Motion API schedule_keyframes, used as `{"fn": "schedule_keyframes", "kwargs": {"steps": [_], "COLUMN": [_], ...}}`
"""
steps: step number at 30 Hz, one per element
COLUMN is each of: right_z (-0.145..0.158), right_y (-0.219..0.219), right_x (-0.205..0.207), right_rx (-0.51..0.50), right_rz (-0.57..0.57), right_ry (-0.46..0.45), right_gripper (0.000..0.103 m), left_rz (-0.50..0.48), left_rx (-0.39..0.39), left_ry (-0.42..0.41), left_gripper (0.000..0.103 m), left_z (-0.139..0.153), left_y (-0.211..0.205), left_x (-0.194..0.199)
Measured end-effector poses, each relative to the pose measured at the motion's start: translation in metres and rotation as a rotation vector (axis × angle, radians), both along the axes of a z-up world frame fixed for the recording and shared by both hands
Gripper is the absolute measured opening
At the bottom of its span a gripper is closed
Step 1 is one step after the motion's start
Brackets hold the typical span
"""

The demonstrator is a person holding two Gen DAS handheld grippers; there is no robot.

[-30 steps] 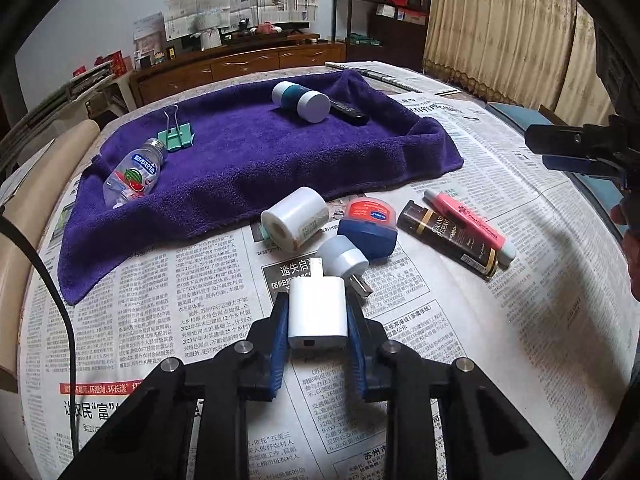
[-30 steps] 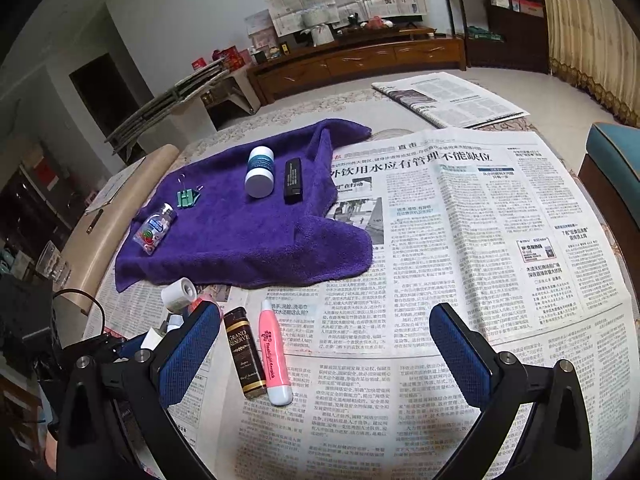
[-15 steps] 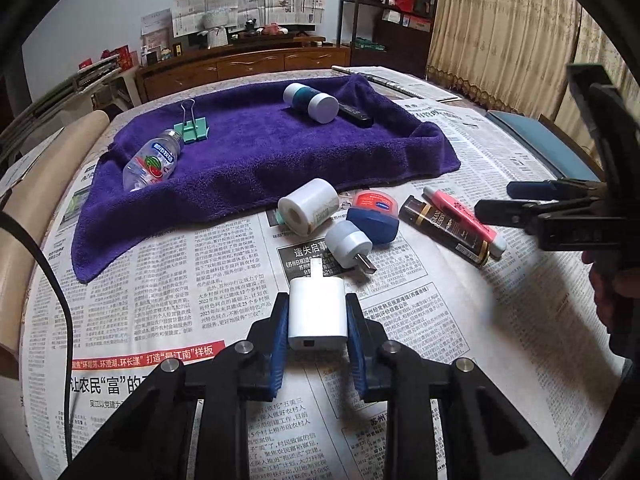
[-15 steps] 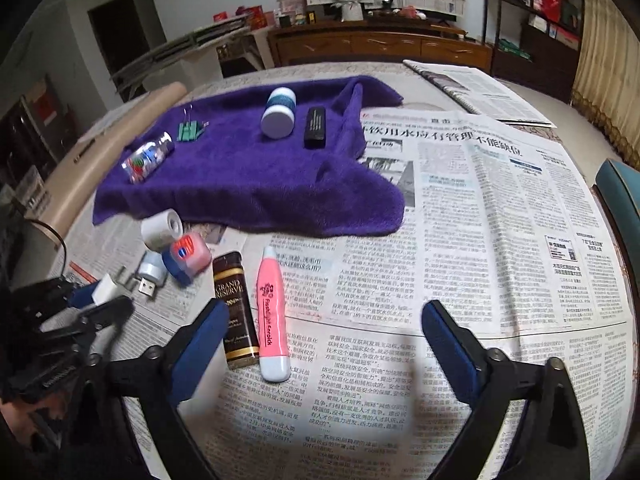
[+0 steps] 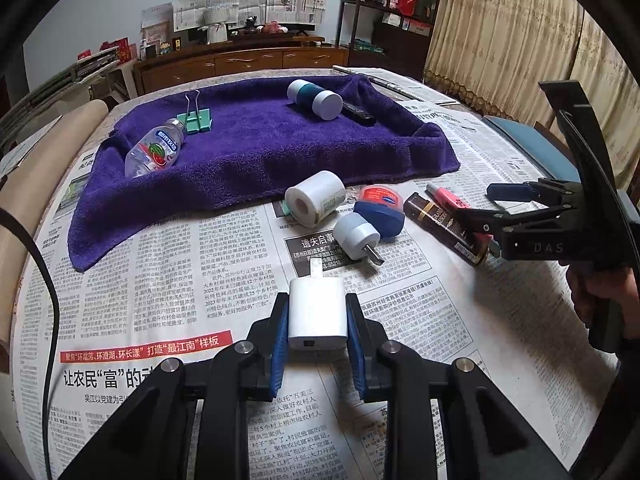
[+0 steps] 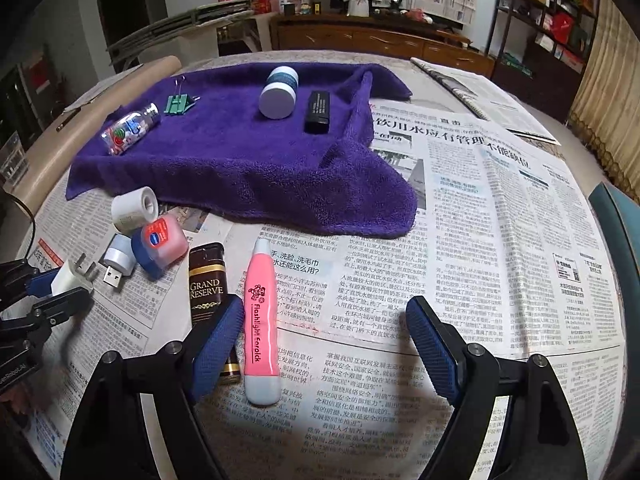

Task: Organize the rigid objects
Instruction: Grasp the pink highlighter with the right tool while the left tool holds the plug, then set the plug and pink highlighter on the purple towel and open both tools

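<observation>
Closing over the pink flashlight earpick (image 6: 262,316) on the newspaper (image 6: 480,240), the right gripper (image 6: 324,344) has nothing pressed between its jaws yet, and a squarer, centred straddle would be judged best so that the dark Grand Reserve tube (image 6: 208,280) touching its left pad is not caught too. No true container is seen; the purple towel (image 5: 260,152) is already laid with a small bottle (image 5: 154,152), a green binder clip (image 5: 196,118), a white-capped jar (image 5: 316,98) and a black stick (image 6: 317,112). The white charger (image 5: 317,312) is clamped in the left gripper (image 5: 318,334) just above the paper.

one towel (image 6: 248,160), two bottles (image 6: 130,130), one clip (image 6: 178,104)
</observation>
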State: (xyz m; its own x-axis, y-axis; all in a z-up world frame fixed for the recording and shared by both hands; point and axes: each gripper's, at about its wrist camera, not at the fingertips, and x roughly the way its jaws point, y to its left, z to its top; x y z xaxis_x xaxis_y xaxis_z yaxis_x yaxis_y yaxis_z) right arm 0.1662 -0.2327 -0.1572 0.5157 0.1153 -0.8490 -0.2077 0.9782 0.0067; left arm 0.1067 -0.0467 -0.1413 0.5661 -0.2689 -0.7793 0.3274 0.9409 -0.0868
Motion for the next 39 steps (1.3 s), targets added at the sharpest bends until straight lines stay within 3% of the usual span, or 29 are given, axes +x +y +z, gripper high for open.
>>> {"fn": "schedule_keyframes", "kwargs": {"steps": [4, 9, 11, 16, 29, 39], "right_z": [0.001, 0.001, 0.004, 0.005, 0.014, 0.035], "right_y": [0.009, 0.014, 0.017, 0.024, 0.018, 0.004], "right_x": [-0.005, -0.011, -0.015, -0.019, -0.022, -0.02], "right_rx": [-0.001, 0.009, 0.011, 0.025, 0.067, 0.139], "right_rz": [0.035, 0.054, 0.064, 0.081, 0.057, 0.028], "right_ry": [-0.018, -0.036, -0.047, -0.052, -0.059, -0.07], "right_gripper": [0.08, 0.066, 0.04, 0.017, 0.016, 0.016], "left_rz": [0.008, 0.028, 0.033, 0.043, 0.064, 0.079], "left_rx": [-0.003, -0.01, -0.011, -0.015, 0.02, -0.037], "left_ry": [-0.003, -0.002, -0.001, 0.002, -0.023, -0.043], "left_gripper": [0.025, 0.025, 0.025, 0.025, 0.025, 0.025], "left_z": [0.0, 0.0, -0.001, -0.001, 0.014, 0.039], "left_y": [0.004, 0.011, 0.013, 0.016, 0.02, 0.032], "left_x": [0.0, 0.0, 0.0, 0.001, 0.001, 0.015]}}
